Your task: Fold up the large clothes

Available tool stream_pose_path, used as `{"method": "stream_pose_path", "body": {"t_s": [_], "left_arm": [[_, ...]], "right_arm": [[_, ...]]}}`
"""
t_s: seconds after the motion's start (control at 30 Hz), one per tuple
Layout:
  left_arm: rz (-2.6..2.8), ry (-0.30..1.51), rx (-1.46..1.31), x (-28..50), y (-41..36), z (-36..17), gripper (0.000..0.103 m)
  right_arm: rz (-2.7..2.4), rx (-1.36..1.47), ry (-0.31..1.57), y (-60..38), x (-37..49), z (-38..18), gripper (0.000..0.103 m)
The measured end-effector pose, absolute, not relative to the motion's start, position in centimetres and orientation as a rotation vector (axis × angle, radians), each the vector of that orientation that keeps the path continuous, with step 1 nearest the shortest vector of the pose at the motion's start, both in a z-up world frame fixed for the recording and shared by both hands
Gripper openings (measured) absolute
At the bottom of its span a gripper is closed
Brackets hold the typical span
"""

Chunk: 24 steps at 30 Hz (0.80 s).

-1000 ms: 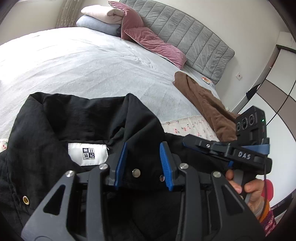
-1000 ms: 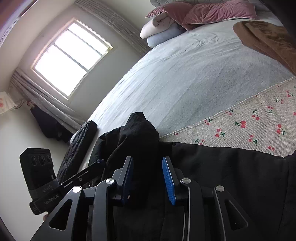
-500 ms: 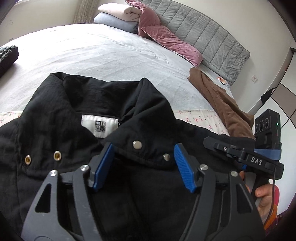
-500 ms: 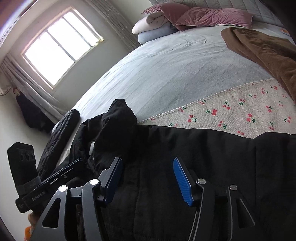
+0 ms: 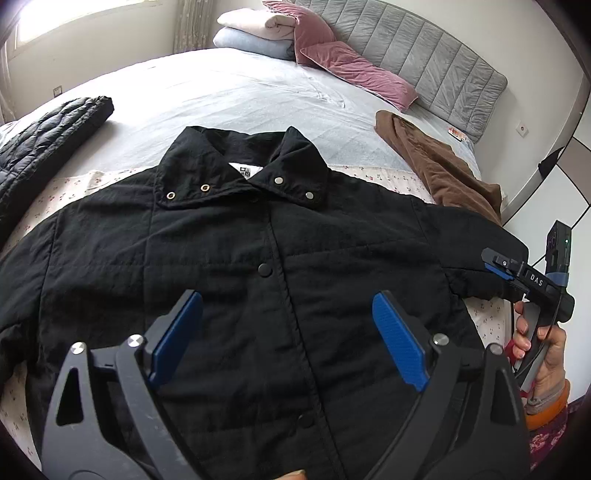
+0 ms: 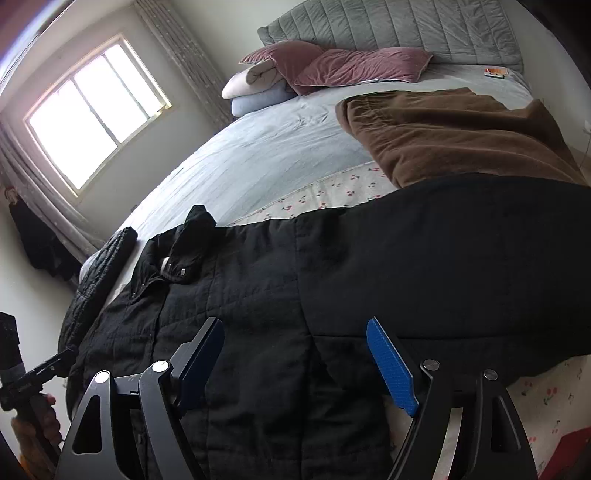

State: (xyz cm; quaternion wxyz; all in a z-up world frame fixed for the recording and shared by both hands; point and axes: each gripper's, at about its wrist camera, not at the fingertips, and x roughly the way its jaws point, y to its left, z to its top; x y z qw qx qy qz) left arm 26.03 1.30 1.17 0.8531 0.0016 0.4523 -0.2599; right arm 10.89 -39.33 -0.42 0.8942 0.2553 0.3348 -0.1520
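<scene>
A black quilted jacket (image 5: 258, 266) lies front up and spread flat on the bed, collar toward the headboard, snaps closed down the middle. It also shows in the right wrist view (image 6: 332, 277), with its sleeve stretched to the right. My left gripper (image 5: 288, 332) is open and empty, hovering over the jacket's chest. My right gripper (image 6: 295, 358) is open and empty above the jacket's side near the sleeve. The right gripper also shows in the left wrist view (image 5: 517, 273) at the sleeve's end.
A brown garment (image 5: 436, 162) lies at the bed's right side and shows in the right wrist view (image 6: 461, 133). A black puffer jacket (image 5: 48, 133) lies at the left. Pink pillows (image 5: 351, 70) and folded bedding (image 5: 255, 29) sit by the grey headboard (image 5: 424, 62). A cherry-print sheet (image 6: 332, 192) lies under the jacket.
Both grippers opened wide, let go of the collar and shoulder, and pulled back. The jacket now lies flat and spread on the bed.
</scene>
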Motion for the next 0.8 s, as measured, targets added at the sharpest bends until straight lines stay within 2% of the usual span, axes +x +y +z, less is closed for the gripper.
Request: {"method": "stream_pose_path", "body": {"t_s": [0.37,0.6,0.8], "left_arm": [[-0.467,0.863,-0.022,20.4,2.5,3.2,0.093],[-0.492,0.906,0.001,19.1,0.4,1.1,0.093],[-0.533,0.979,-0.009,19.0,-0.3,-0.3,0.093]], "right_arm": [[-0.562,0.644,0.606,-46.8,-2.0,-1.7,0.081],[-0.654,0.867,0.525,-52.2,-7.7,-6.0,0.081],[-0.667,0.977,0.44,-55.1,-8.6,-8.4,0.081]]}}
